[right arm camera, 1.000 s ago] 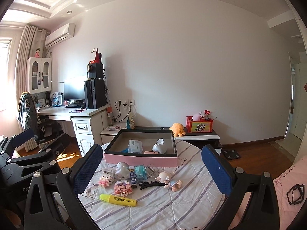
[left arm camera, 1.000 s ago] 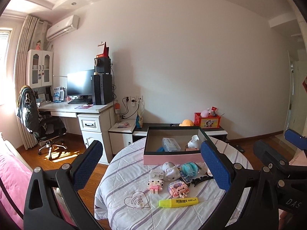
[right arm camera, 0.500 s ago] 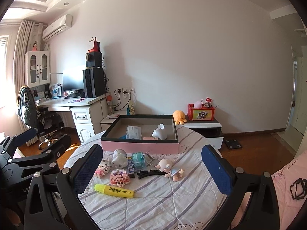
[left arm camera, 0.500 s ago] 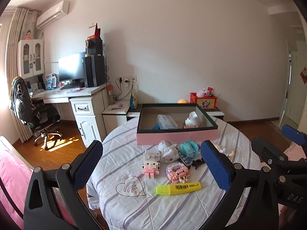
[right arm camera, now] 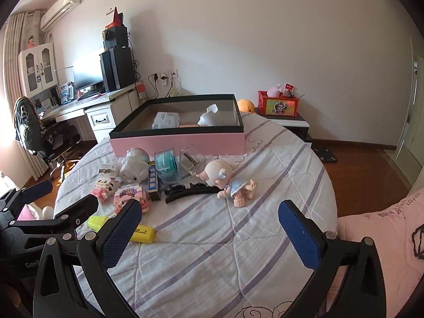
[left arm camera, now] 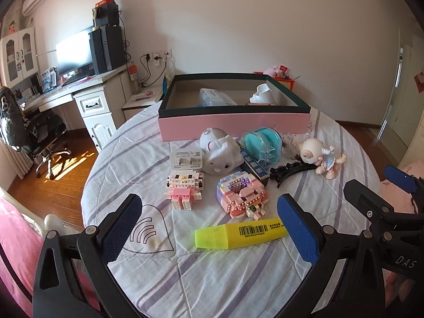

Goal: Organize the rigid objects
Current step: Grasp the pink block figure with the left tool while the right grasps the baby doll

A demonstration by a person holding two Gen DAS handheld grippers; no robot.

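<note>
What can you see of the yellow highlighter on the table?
The yellow highlighter is a chunky, plastic-looking marker, capped, with a barcode label on its barrel. It lies flat on the striped tablecloth, nearest the table's front edge, just in front of the pink brick model without touching it. The open left gripper brackets it; neither finger visibly grips it.

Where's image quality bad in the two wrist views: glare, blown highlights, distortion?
Left wrist view: strong fisheye bend, dark vignette at corners, hard sun patch on the floor beside the table; highlighter barcode stays sharp. Right wrist view: same barrel distortion, window at far left blown out, wall evenly lit.
</note>
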